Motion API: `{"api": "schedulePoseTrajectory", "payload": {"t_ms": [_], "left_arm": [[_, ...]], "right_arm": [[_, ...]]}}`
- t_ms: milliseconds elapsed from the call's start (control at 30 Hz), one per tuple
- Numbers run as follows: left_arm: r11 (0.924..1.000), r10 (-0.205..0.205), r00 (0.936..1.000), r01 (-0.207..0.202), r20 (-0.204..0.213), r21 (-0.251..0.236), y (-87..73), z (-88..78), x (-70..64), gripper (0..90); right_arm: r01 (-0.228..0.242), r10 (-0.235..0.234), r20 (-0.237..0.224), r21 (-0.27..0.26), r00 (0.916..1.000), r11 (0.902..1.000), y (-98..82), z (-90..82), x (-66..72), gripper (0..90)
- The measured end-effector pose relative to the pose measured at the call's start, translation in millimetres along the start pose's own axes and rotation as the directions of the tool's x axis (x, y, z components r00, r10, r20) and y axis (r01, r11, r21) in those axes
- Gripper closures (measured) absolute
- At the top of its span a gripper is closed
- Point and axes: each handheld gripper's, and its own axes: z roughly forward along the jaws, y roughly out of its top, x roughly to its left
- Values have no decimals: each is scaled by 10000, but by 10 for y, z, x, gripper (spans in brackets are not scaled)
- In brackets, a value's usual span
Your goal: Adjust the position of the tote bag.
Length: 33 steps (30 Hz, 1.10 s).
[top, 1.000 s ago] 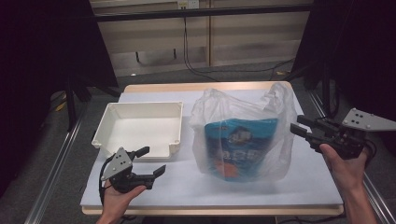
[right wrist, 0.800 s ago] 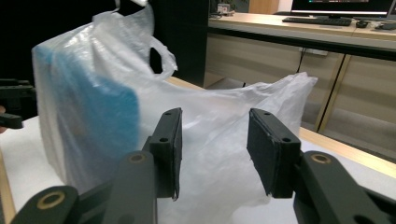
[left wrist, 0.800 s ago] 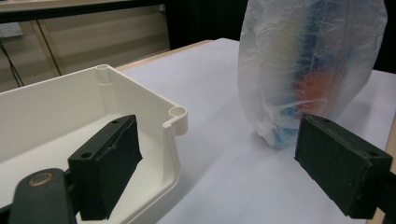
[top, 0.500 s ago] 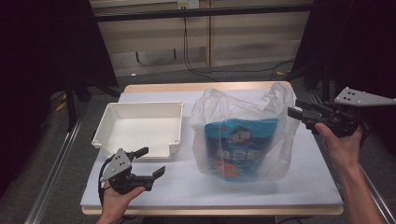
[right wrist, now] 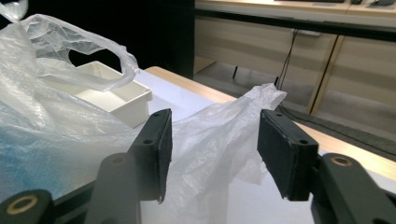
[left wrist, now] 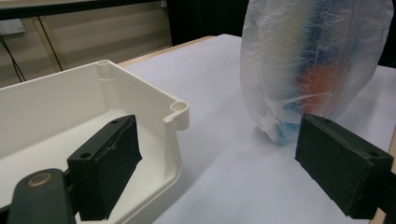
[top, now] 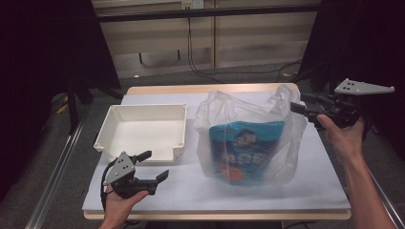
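Opening just now, the right gripper [right wrist: 212,154] straddles a handle of the plastic bag [top: 248,138] without pinching it. Left of the bag, the left gripper [top: 153,167] rests released beside the white tray [top: 143,129].

Two hand-held black tools, bare forearms

The left tool [top: 152,166] is black, with two flat rectangular jaws, a grey three-cornered plate with small dark holes on top, and a black cable looping from its rear. The right tool [top: 297,103] is black too and carries a larger grey three-cornered plate with dark holes. Seen close in the gripper views, the pads [left wrist: 343,170] are matt black blocks with small recessed screw holes, and brass-ringed pivots sit on the arms behind them. No sleeves cover the forearms.
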Motion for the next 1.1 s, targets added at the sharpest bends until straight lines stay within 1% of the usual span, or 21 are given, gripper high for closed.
{"api": "schedulePoseTrajectory", "payload": {"t_ms": [33,67,200,300,333,367,400,433,500,533,567,600,633,667,700,767,800,833,1000,1033,1100], "left_arm": [[9998,135,9999,-135,-63,110,3,-10,5,134],[10000,98,9999,-98,77,16,0,-6,4,134],[10000,59,10000,-59,24,16,2,-11,-4,134],[10000,52,10000,-52,35,-33,1,-7,-5,134],[10000,82,9999,-82,89,-17,2,-6,-3,134],[10000,64,9999,-64,78,-49,2,-1,-6,134],[9996,213,9998,-213,-11,159,10,-12,-2,134],[9998,192,9997,-193,131,51,7,-2,0,134],[9998,163,9999,-163,-13,113,11,-1,-13,134],[9999,127,9999,-127,93,22,8,7,-13,134],[9999,127,9999,-127,98,44,8,6,-15,134],[9999,108,9999,-107,-51,92,12,3,-25,134],[10000,90,10000,-90,30,30,11,6,-22,134],[10000,-12,10000,12,-62,9,15,7,-29,134],[9999,144,9999,-144,12,81,19,1,-13,134],[9999,78,10000,-77,36,-70,28,8,-11,134],[9999,108,9999,-108,86,-53,35,6,-9,134],[9998,189,9998,-189,-30,46,51,0,-14,137],[9996,219,9996,-216,191,-195,116,30,-25,145],[9996,266,9996,-266,48,-95,139,27,-32,146],[9994,232,9995,-226,237,-262,178,42,-39,154]], "right_arm": [[-60,60,-7,59,10000,10000,-10,25,0,450],[-122,122,-5,108,9999,9999,-16,39,2,449],[-256,260,-158,253,9995,9994,-72,85,2,472],[-403,411,-271,276,9988,9988,-126,77,-17,551],[-403,411,-271,276,9988,9988,-126,77,-17,551],[-468,477,-311,292,9984,9985,-135,73,-19,576],[-457,470,-383,330,9982,9984,-144,72,-20,596],[-499,515,-428,362,9978,9981,-150,71,-17,631],[-502,521,-582,335,9969,9982,-155,76,-10,686],[-486,508,-642,343,9966,9982,-156,78,-6,719],[-437,462,-767,333,9960,9985,-152,78,5,794],[-437,462,-767,333,9960,9985,-152,78,5,794],[-385,409,-900,287,9951,9988,-148,80,7,837],[-407,426,-876,237,9952,9989,-140,74,17,870],[-379,391,-917,152,9950,9992,-129,60,26,900],[-340,334,-1016,-39,9943,9994,-109,30,43,900],[-324,312,-1018,-103,9943,9994,-102,17,50,900],[-281,258,-1110,-195,9935,9994,-93,-2,58,900],[-148,46,-1293,-781,9916,9968,-65,-118,138,900],[-100,-12,-1322,-844,9912,9964,-59,-134,153,900],[-35,-121,-1419,-1098,9898,9939,-43,-178,201,900]]}}
